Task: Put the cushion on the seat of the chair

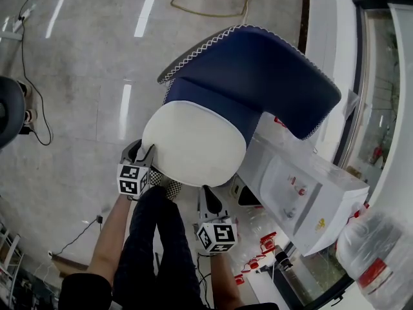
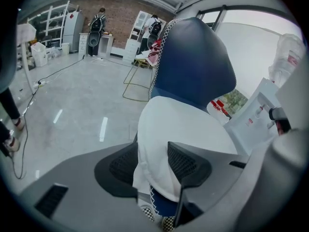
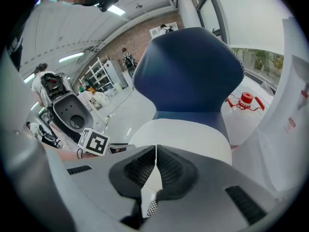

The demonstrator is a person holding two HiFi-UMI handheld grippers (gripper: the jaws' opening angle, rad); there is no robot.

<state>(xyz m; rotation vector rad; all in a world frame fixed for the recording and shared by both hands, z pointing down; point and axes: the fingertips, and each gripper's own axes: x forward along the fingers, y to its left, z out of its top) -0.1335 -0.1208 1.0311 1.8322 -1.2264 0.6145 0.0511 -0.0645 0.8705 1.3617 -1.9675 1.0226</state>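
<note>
A round white cushion lies on the seat of the navy chair, against its tall backrest. My left gripper is at the cushion's front left edge. In the left gripper view its jaws stand wide apart with a fold of the cushion lying loose between them. My right gripper is at the cushion's front edge. In the right gripper view it is shut on a thin flap of the cushion, below the chair back.
A white water dispenser stands close to the chair's right, with large water bottles beside it. A black cable runs over the grey floor at left. The person's dark trouser leg is between the grippers. People stand far back.
</note>
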